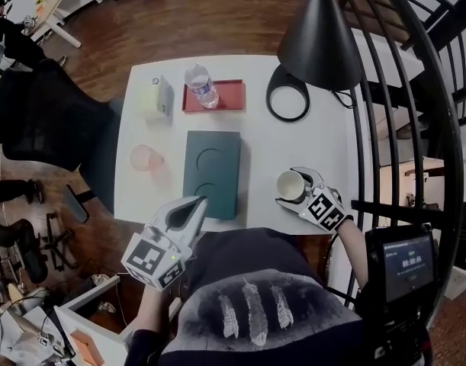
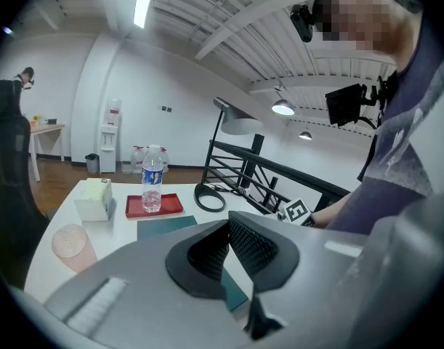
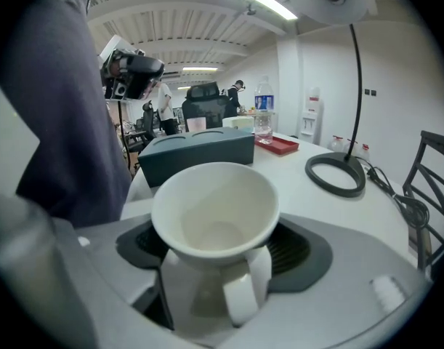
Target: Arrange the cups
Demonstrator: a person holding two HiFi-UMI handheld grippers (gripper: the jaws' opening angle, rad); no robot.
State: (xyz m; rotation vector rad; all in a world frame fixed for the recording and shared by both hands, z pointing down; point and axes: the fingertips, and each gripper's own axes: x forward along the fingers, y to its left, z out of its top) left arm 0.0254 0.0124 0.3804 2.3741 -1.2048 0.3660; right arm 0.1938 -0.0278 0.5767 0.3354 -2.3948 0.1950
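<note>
A white cup [image 1: 290,185] with a handle stands upright near the table's front right. It sits between the jaws of my right gripper [image 1: 292,187]. In the right gripper view the white cup [image 3: 214,209] fills the gap of that gripper [image 3: 218,247], handle toward the camera, and the pads do not visibly press on it. A translucent pink cup [image 1: 145,157] stands at the left. A dark teal holder [image 1: 211,172] with two round recesses lies in the middle. My left gripper [image 1: 196,203] is shut and empty at the front edge, beside the holder's near corner.
At the back stand a water bottle [image 1: 203,86] on a red tray [image 1: 231,96] and a pale box [image 1: 154,97]. The ring base [image 1: 287,101] of a lamp lies back right, with its black shade [image 1: 320,40] above it. A black railing [image 1: 400,128] borders the right and an office chair [image 1: 42,113] the left.
</note>
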